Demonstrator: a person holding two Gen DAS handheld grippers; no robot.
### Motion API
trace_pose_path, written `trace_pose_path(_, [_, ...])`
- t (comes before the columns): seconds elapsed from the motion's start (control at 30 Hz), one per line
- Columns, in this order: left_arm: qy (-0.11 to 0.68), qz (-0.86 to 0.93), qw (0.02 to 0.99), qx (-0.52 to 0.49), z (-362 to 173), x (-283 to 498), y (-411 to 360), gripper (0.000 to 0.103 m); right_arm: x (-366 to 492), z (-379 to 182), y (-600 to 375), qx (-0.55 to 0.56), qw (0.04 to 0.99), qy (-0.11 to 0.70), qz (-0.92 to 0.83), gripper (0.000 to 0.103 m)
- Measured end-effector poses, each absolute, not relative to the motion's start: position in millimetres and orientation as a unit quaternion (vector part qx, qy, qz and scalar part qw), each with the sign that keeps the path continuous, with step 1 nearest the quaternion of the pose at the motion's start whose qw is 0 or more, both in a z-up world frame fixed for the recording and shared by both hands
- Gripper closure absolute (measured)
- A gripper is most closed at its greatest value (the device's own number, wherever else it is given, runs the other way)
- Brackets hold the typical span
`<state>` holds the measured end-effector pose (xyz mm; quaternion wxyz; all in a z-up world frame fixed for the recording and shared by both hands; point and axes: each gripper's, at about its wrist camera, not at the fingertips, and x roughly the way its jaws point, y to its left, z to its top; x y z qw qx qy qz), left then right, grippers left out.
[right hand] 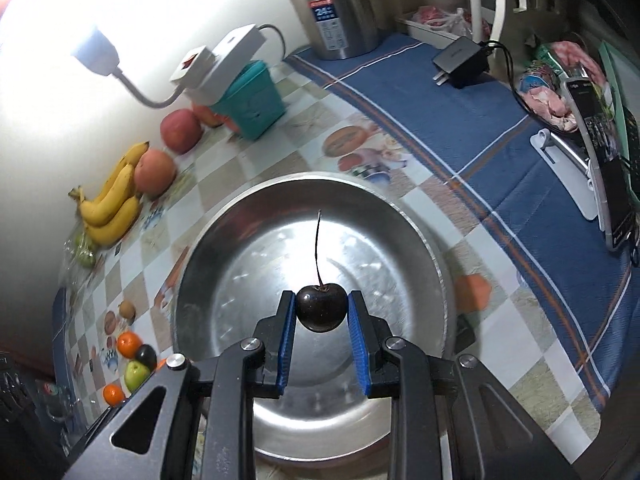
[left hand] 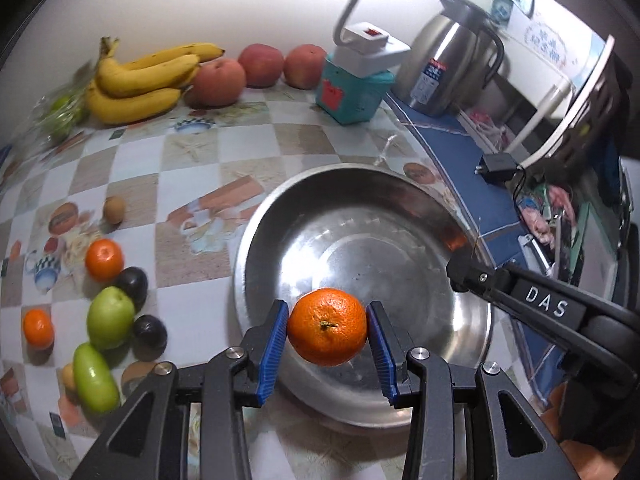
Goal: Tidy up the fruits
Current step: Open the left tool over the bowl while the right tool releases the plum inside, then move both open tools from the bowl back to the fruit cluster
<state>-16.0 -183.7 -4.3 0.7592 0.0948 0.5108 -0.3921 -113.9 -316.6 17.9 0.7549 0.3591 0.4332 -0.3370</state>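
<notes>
My left gripper (left hand: 327, 326) is shut on a small orange (left hand: 327, 326), held over the near side of a steel bowl (left hand: 400, 200). My right gripper (right hand: 322, 308) is shut on a dark cherry (right hand: 321, 308) with a long stem, above the same bowl (right hand: 224, 240), which holds nothing. The right gripper's dark arm (left hand: 540, 304) reaches in over the bowl's right rim in the left wrist view. Loose fruit lies left of the bowl: two oranges (left hand: 104, 259), green fruits (left hand: 110, 317), dark plums (left hand: 134, 282) and a small brown fruit (left hand: 113, 209).
Bananas (left hand: 136, 80) and three apples (left hand: 218, 82) line the back wall. A teal box (left hand: 352, 92) bearing a white lamp base, a steel kettle (left hand: 452, 64), a black charger (left hand: 496, 168) and a phone on a stand (right hand: 608, 152) stand on the blue cloth at right.
</notes>
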Motion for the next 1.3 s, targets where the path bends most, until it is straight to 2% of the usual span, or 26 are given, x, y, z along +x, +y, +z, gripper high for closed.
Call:
trace_pose_path(0.47, [0.518, -0.388, 0.752, 0.125, -35.0, -5.7, -207.0, 0.06, -99.6, -10.5, -325.6, 0.342, 0.763, 0.439, -0.33, 0.075])
trace_pose_path(0.83, [0.513, -0.385, 0.755, 0.133, -32.1, -6.3, -206.4, 0.058, -99.4, -17.7, -327.1, 0.352, 0.748, 0.451, -0.335, 0.075])
trace_pose_path(0.9, [0.51, -0.386, 0.757, 0.135, -30.5, -7.2, -206.6, 0.05, -99.8, -18.0, -327.4, 0.354, 0.747, 0.452, -0.335, 0.075])
trace_pose_path(0.93, [0.508, -0.386, 0.758, 0.136, -29.3, -7.4, -207.1, 0.038, -99.6, -17.8, -327.3, 0.353, 0.747, 0.452, -0.335, 0.073])
trace_pose_path(0.97, [0.506, -0.386, 0.759, 0.136, -27.9, -7.9, -207.1, 0.036, -99.2, -16.8, -326.9, 0.349, 0.748, 0.452, -0.338, 0.071])
trace_pose_path(1.03, [0.501, -0.391, 0.76, 0.135, -23.5, -9.1, -207.4, 0.036, -99.1, -14.5, -326.3, 0.343, 0.751, 0.449, -0.341, 0.063])
trace_pose_path(1.3, [0.49, -0.382, 0.773, 0.128, -2.3, -4.7, -200.5, 0.034, -104.5, 8.0, -325.0, 0.335, 0.767, 0.423, -0.346, 0.063])
